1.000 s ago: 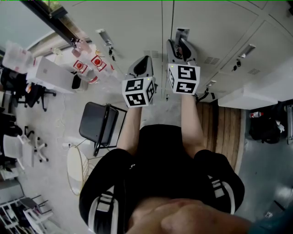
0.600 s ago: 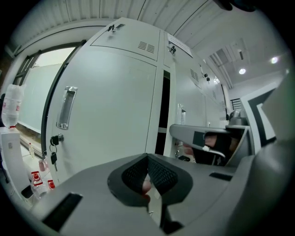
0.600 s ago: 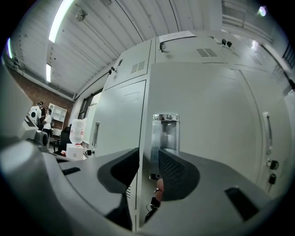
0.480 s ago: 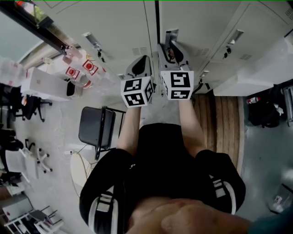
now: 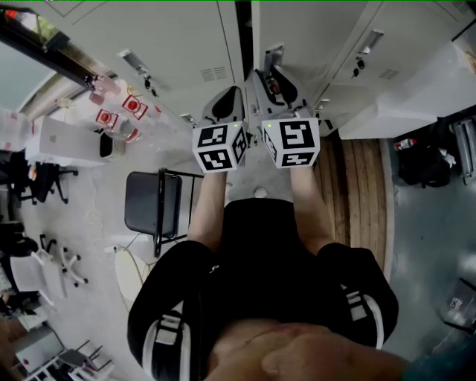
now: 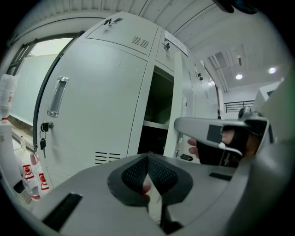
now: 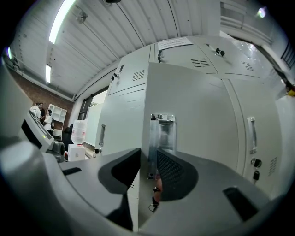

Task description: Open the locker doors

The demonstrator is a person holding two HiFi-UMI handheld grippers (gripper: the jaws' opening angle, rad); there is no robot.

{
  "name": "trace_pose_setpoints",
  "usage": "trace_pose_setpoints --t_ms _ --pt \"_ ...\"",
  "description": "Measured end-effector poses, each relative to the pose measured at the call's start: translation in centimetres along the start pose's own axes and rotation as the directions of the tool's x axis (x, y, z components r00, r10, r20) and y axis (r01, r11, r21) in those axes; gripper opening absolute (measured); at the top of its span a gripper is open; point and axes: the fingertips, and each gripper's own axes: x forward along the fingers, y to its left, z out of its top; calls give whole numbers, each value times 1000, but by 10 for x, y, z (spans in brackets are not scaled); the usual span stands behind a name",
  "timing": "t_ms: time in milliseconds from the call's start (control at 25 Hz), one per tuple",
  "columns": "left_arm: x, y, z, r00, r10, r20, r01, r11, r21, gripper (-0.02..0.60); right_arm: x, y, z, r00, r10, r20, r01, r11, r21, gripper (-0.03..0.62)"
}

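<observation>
Grey locker doors fill the top of the head view. My right gripper (image 5: pixel 270 71) (image 7: pixel 148 156) is shut on the free edge of one locker door (image 5: pixel 312 30) (image 7: pixel 198 115), just below its metal handle (image 7: pixel 162 133); its jaws have just been closing on that edge. This door stands ajar, with a dark gap (image 5: pixel 243 15) beside it and a shelf inside (image 6: pixel 156 110). My left gripper (image 5: pixel 229 95) (image 6: pixel 148 159) hangs shut and empty in front of the neighbouring closed door (image 5: pixel 171 37) (image 6: pixel 101 101), apart from it.
A black chair (image 5: pixel 152 205) stands on the floor at my left. A wooden platform (image 5: pixel 361 193) runs under the lockers at the right. Bottles with red labels (image 5: pixel 123 111) and a white box (image 5: pixel 63 141) sit at the left. Keys (image 6: pixel 42 138) hang from the closed door.
The dark gap beside the gripped door has widened as my right gripper drew the door outward. My left gripper has moved along beside it, staying shut.
</observation>
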Motion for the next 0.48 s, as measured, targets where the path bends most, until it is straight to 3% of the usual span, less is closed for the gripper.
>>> trace_pose_setpoints --t_ms 280,480 --pt "1 -25 -7 997 -75 -12 74 996 -58 3 -28 -4 3 1000 -13 -9 13 1000 -13 130" --pt "-1 -45 -6 993 -119 -2 119 992 -53 5 -48 -9 2 1000 -16 -4 16 1000 -2 130"
